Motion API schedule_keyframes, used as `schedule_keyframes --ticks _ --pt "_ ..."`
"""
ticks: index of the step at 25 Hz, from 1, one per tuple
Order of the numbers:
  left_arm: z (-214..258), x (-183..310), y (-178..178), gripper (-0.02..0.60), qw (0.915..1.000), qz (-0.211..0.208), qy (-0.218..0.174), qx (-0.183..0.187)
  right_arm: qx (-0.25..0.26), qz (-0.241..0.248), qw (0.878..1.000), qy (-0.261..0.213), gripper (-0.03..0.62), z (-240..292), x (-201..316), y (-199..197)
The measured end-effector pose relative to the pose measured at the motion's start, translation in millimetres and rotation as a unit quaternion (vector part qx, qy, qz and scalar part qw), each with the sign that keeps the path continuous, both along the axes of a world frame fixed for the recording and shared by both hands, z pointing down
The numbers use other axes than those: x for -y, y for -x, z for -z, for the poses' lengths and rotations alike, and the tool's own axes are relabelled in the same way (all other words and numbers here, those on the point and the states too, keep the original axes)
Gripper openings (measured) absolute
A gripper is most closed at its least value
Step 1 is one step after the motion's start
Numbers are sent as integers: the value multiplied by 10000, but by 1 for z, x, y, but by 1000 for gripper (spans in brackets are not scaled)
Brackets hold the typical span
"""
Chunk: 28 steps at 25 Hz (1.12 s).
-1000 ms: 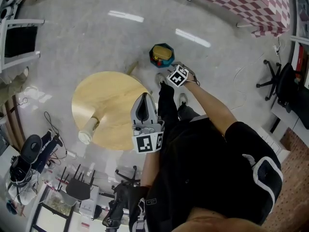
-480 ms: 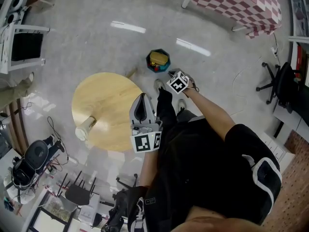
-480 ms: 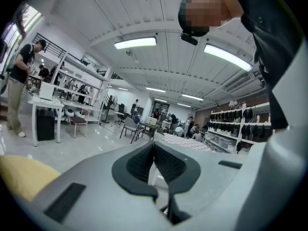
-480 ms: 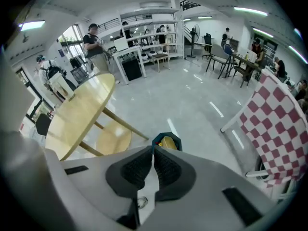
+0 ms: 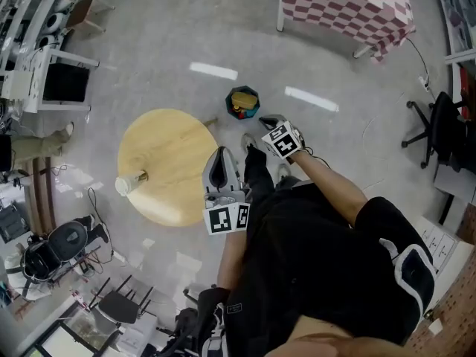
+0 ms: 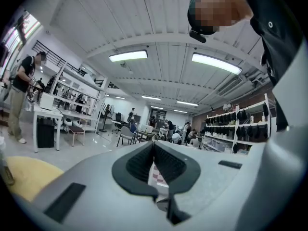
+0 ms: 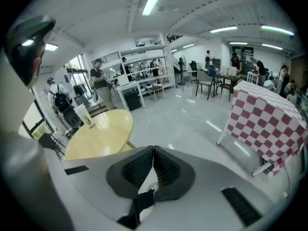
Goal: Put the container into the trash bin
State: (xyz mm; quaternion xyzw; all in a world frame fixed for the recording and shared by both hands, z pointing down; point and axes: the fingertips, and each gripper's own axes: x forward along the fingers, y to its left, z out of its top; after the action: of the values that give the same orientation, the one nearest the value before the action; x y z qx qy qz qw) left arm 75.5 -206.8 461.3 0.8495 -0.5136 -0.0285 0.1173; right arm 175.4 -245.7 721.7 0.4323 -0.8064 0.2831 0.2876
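Observation:
A dark teal trash bin (image 5: 253, 95) stands on the floor beyond the round table, and a yellow container (image 5: 239, 105) lies inside it. My right gripper (image 5: 269, 120) hangs just on the near side of the bin, above the floor and clear of it. Its jaws are shut with nothing between them, as the right gripper view (image 7: 153, 150) also shows. My left gripper (image 5: 221, 157) is held over the table's right edge, pointing level. In the left gripper view (image 6: 154, 147) its pads meet and hold nothing.
The round yellow wooden table (image 5: 167, 162) carries a pale cup (image 5: 127, 184) near its left edge. A table with a red-and-white checked cloth (image 5: 346, 6) stands farther off. Office chairs (image 5: 431, 129), desks and gear on the floor ring the space, and people work in the distance.
My right gripper has risen and drawn back from the bin, leaving the yellow container inside. The left gripper has lifted a little. The head view has swung, so the bin looks smaller.

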Motion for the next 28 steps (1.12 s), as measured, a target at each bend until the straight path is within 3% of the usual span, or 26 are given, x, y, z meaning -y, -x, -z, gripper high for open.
schedule_keyframes --ticks 10,20,28 --pt "43 -85 -1 9 9992 225 -322 45 516 -263 9931 -1015 28 119 -73 -16" --pt "51 -111 14 9 9992 236 -296 -113 648 -276 9828 -1706 28 192 -117 -6" --pt "46 -119 43 9 9989 140 -433 91 703 -206 9771 -1997 28 218 -138 28"
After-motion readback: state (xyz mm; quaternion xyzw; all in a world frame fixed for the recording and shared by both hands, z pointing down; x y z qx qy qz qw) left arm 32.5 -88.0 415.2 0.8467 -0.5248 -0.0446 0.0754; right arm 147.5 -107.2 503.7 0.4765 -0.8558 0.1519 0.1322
